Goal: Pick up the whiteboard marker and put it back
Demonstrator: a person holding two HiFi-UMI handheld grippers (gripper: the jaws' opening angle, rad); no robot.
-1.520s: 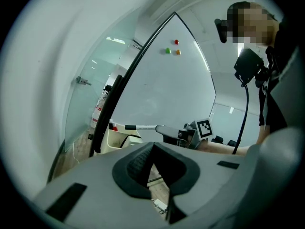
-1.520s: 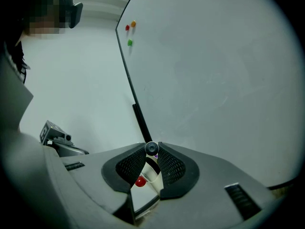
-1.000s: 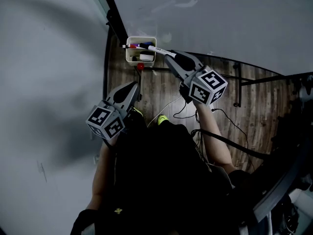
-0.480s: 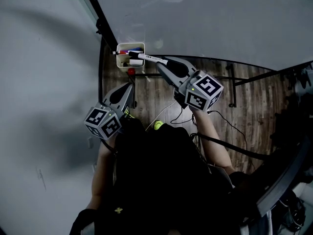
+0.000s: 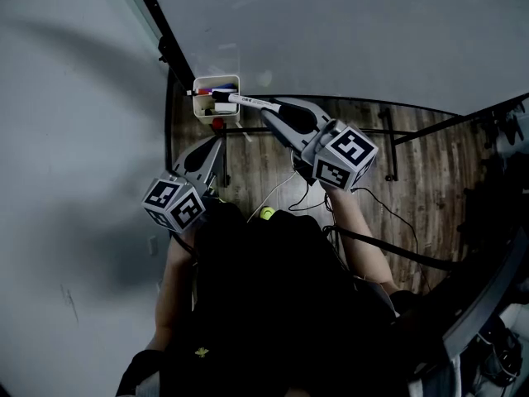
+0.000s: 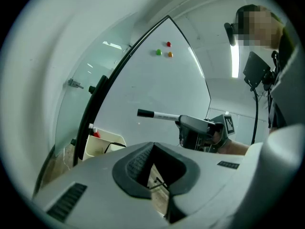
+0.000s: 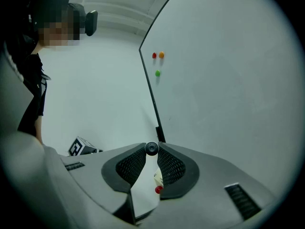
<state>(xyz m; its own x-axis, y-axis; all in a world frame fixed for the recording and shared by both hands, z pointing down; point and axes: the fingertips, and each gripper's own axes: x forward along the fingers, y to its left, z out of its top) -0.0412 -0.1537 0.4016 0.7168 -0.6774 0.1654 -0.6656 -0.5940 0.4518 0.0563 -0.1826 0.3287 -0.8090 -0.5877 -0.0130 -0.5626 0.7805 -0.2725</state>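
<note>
Here, the white-barrelled, black-capped whiteboard marker [image 5: 245, 102] lies level, cap leading toward its holder.
The right gripper [image 5: 266, 111] pinches its rear end between its fingers, so the long axis runs on from them. In the head view the cap overlaps the mouth of the white open-topped box [image 5: 204, 112] beside the whiteboard [image 5: 372, 31], where red- and blue-tipped markers lie. The left gripper [image 5: 220, 143] hangs nearby, fingers pressed together, empty.
</note>
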